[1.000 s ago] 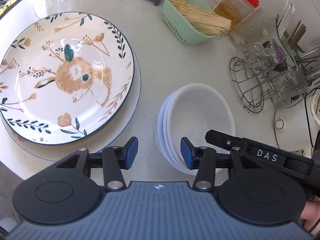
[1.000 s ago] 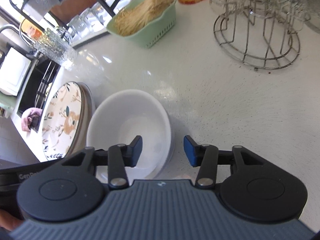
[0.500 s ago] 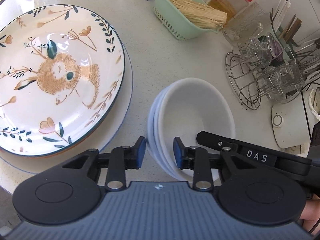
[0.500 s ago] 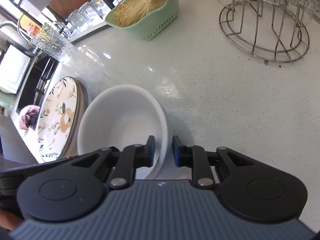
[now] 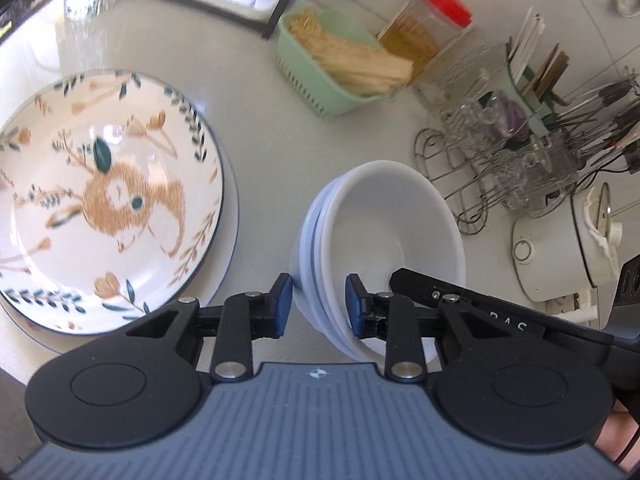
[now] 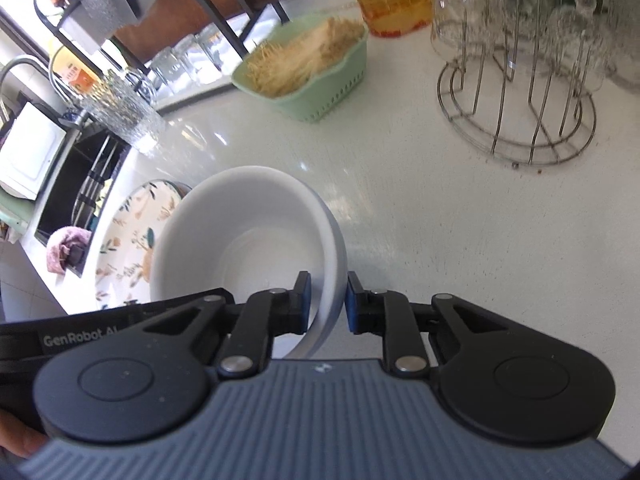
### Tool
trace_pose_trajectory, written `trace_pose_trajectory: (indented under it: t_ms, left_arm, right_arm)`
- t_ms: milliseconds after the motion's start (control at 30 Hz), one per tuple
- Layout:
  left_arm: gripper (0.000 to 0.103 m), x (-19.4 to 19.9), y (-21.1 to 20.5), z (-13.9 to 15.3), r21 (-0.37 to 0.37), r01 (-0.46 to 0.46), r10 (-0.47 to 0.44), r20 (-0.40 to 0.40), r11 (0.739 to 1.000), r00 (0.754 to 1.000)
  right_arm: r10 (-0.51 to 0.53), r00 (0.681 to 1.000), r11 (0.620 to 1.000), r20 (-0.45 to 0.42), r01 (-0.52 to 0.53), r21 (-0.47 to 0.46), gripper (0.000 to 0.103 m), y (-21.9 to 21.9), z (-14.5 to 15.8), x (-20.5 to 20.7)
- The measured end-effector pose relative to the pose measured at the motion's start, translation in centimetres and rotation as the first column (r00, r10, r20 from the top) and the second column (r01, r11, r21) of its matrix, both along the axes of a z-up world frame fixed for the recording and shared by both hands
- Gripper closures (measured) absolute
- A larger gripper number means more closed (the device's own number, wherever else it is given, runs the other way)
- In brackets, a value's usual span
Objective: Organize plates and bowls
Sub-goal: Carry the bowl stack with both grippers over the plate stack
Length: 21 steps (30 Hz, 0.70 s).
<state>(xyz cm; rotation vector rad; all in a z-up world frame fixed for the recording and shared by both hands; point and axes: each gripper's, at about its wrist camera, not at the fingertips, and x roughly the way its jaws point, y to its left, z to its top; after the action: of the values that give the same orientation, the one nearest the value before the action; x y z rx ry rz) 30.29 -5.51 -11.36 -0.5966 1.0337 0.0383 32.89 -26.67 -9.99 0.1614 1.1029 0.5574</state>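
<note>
Left wrist view: the left gripper (image 5: 316,304) is clamped across the near-left rims of the stack of white bowls (image 5: 384,236) at lower centre, 1 pad outside and 1 inside. In the right wrist view the right gripper (image 6: 326,300) pinches the near-right rim of the same stack, which sits at centre of that frame. The rabbit plate (image 5: 104,196) lies on a larger plate at the left of the left view, just beside the bowls.

The stack looks like 3 or 4 nested bowls, gripped only at thin, glazed rims. If the 2 hands tilt or rise unevenly, I judge the lower bowls could slip out, or the stack could knock the rabbit plate or the wire glass rack (image 5: 480,184) to the right.

Both grippers point steeply downward at the white countertop (image 6: 440,208), side by side on opposite rims.
</note>
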Motion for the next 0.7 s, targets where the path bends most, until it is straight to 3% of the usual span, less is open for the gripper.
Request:
trace_pose_trajectory:
  t_ms: [267, 700]
  left_arm:
    - [0.069, -0.9, 0.1, 2.8, 0.054, 0.03, -0.031, 0.016, 0.998, 0.999]
    - [0.069, -3.2, 3.0, 6.4, 0.06, 0.017, -0.021, 0.065, 0.998, 0.998]
  right_arm:
    - [-0.01, 1.0, 1.0, 0.02, 0.009, 0.017, 0.082, 0.5, 2.9, -1.4]
    - [-0.027, 0.997, 0.999, 0.066, 0.024, 0.049, 0.081, 2.9, 6.3, -4.3]
